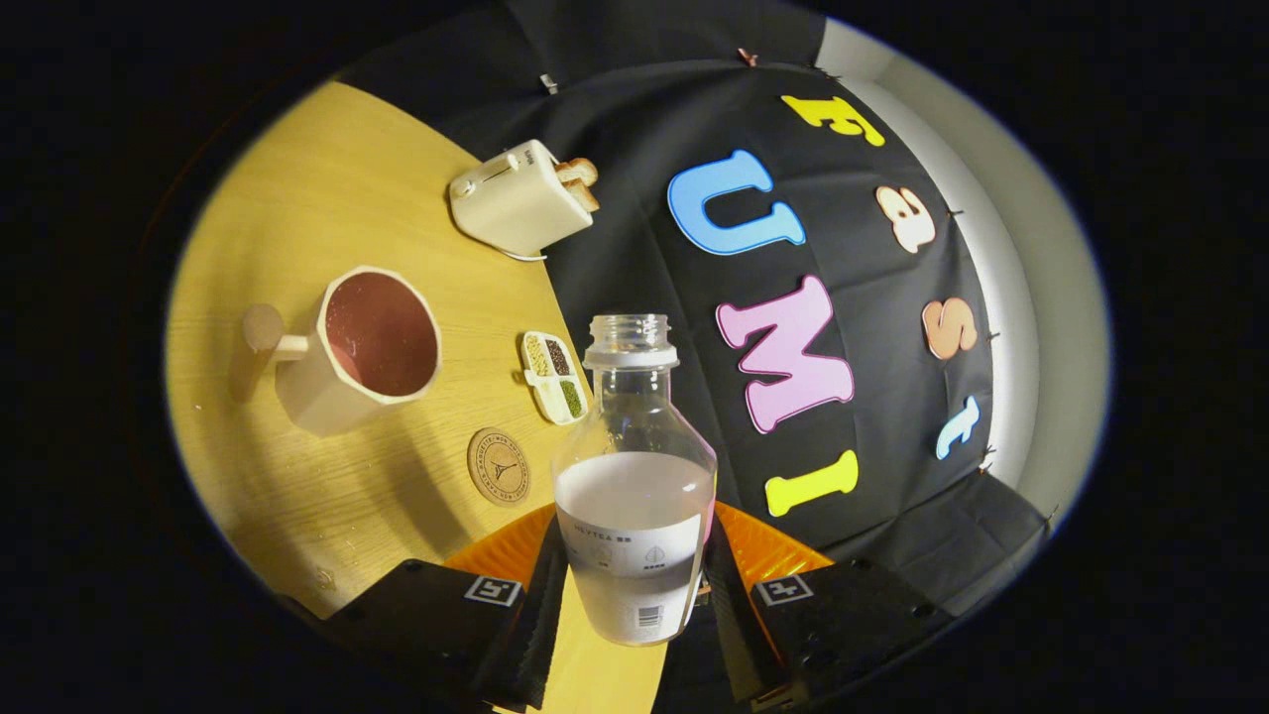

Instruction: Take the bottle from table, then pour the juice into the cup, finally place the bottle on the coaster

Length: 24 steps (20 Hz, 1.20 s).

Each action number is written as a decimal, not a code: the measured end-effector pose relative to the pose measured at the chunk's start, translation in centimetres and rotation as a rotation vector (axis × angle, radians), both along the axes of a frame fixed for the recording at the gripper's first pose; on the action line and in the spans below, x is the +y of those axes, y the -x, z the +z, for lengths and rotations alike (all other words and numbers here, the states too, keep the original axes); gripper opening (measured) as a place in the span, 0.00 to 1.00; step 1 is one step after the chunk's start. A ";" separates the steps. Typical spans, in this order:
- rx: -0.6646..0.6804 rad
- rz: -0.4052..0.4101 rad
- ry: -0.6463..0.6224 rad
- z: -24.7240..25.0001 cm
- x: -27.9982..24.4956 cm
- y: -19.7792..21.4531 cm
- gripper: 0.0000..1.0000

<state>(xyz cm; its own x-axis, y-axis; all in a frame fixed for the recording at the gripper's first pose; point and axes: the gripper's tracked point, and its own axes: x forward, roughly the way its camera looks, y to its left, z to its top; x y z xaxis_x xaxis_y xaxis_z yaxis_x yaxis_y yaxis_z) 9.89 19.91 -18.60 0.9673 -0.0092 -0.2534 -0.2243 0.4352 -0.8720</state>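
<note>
Bottle [634, 486] clamped between the two fingers [540, 595] of the gripper [632, 605], both pressed against its lower sides at the label. Held off the table [327, 178], cap off, neck open, roughly half full of pale juice. Seemed tipped sideways along with the whole view, yet with the liquid line level across the body and nothing near the mouth.

Cup [362, 347] stood on the wood well beyond the fingers and off to one side, handle turned away from the bottle, inside dark reddish; whether any liquid was already in it could not be told. Coaster [499, 466] lay flat between cup and bottle, nearer the fingers, bare. Small dish of seeds [553, 377] sat just beside the coaster, toaster [520, 198] farther back near the cloth wall.

Judged as: pickup done, pouring step in hand but no stream visible. Next move would call for carrying the open neck over the cup's rim, then tilting further and slowly, grip kept firm so the smooth plastic did not slip. Coaster placement left for last.
</note>
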 end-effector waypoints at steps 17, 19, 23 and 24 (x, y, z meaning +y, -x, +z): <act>-0.001 0.135 0.307 -2.4 1.8 -0.3 0.70; -0.003 0.142 0.331 -2.8 1.7 -0.2 0.70; -0.001 0.156 0.371 -3.3 1.8 -0.2 0.70; -0.003 0.163 0.382 -3.3 1.8 -0.1 0.70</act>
